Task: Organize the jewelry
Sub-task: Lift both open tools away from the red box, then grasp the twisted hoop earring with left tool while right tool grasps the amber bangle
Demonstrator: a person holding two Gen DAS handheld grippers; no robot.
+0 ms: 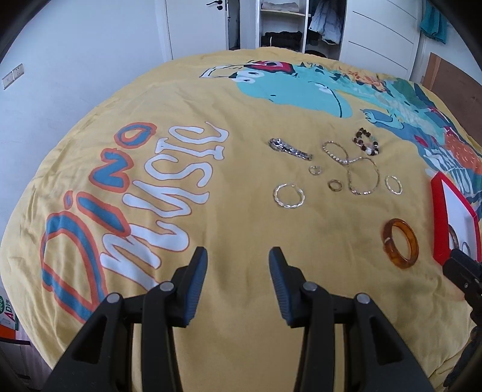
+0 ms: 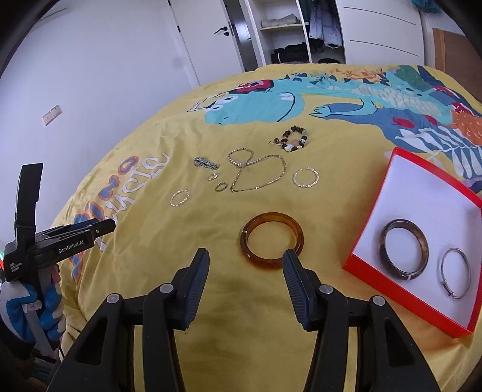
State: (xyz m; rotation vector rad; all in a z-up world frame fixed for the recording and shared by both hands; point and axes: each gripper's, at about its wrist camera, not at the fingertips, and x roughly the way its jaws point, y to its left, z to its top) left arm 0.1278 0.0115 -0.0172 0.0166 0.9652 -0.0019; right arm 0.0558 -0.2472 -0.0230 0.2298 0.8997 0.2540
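Note:
An amber bangle (image 2: 272,240) lies on the yellow bedspread just ahead of my open, empty right gripper (image 2: 245,259); its right fingertip overlaps the bangle's near rim. It also shows in the left wrist view (image 1: 400,242). A red box with a white lining (image 2: 403,211) holds a dark bangle (image 2: 405,249) and a silver bangle (image 2: 456,273). Farther off lie a gold chain necklace (image 2: 256,173), a beaded bracelet (image 2: 293,139), a silver watch (image 2: 205,162), twisted gold hoops (image 2: 305,178) and small rings (image 2: 220,186). My left gripper (image 1: 238,259) is open and empty over bare bedspread.
The bed carries a yellow cover (image 1: 241,229) with a dinosaur print and "Dino Music" lettering. A white wall and door stand to the left, an open wardrobe (image 1: 283,24) behind the bed. The left gripper body shows at the left edge of the right wrist view (image 2: 60,241).

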